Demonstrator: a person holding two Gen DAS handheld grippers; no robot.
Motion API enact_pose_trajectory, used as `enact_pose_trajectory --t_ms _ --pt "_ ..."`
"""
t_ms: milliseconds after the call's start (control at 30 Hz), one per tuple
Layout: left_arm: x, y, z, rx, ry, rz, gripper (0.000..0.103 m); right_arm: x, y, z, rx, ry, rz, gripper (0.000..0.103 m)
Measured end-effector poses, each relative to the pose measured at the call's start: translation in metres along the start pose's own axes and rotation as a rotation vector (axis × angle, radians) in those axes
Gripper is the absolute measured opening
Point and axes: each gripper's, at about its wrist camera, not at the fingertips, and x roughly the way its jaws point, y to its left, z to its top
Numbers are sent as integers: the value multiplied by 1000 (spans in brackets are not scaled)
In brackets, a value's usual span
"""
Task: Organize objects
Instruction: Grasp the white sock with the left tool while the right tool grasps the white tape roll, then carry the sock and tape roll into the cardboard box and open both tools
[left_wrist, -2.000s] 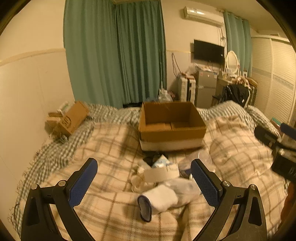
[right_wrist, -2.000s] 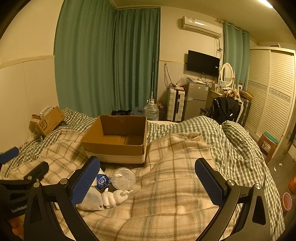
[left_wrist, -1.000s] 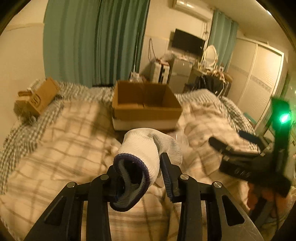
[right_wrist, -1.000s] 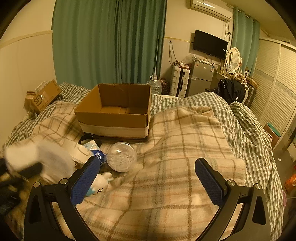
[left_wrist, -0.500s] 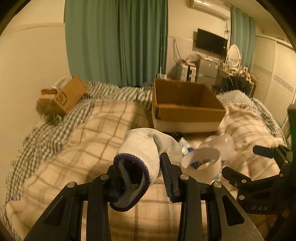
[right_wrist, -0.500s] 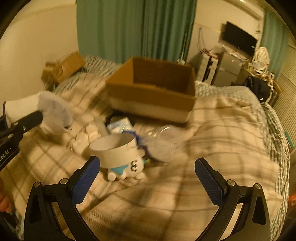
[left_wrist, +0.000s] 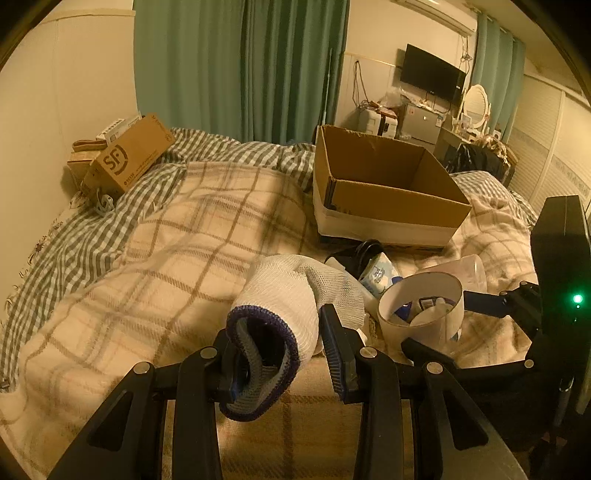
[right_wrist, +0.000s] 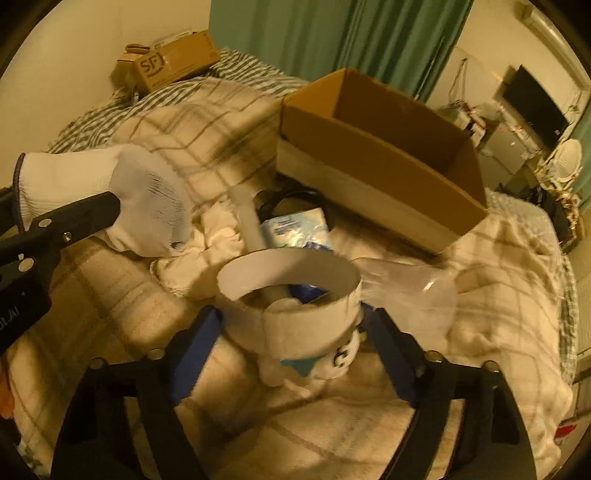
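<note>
My left gripper (left_wrist: 282, 354) is shut on a white knit glove (left_wrist: 284, 295) with a dark blue cuff, held above the plaid blanket; the glove also shows in the right wrist view (right_wrist: 110, 184). My right gripper (right_wrist: 291, 328) has its blue pads on both sides of a white tape roll (right_wrist: 291, 295), which also shows in the left wrist view (left_wrist: 421, 308). An open cardboard box (left_wrist: 384, 184) stands behind the pile of objects. A blue-and-white pack (right_wrist: 295, 227), a clear plastic cup (right_wrist: 410, 291) and a white plush toy (right_wrist: 314, 363) lie in the pile.
A small SF cardboard box (left_wrist: 125, 158) lies at the bed's far left by the wall. Green curtains (left_wrist: 240, 66) hang behind the bed. A TV (left_wrist: 432, 77), fridge and wardrobe stand at the right. The plaid blanket (left_wrist: 166, 258) covers the bed.
My right gripper has moved forward and narrowed around the white tape roll. My left gripper still holds the glove, and has shifted slightly.
</note>
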Motion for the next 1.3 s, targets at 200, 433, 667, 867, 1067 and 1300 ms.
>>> enact_pose_trajectory --t_ms 200,433,667,867,1067,1300 --pt "-17 -1 6 -6 -24 -19 36 -26 -4 -2 30 -70 9 73" --pt "-51 -17 32 17 -83 -58 36 -89 -18 1 64 -223 -21 70" --pt "-63 -36 75 38 -134 -103 36 -123 -47 19 86 -279 -29 17" --pt "-34 -39 67 40 -96 -60 36 -90 -63 13 143 -226 11 25" --pt "8 -34 38 30 -11 -32 36 -51 -74 -2 205 -140 -65 77" --pt "26 -27 25 11 24 -46 36 -10 -69 0 225 -54 -61 94"
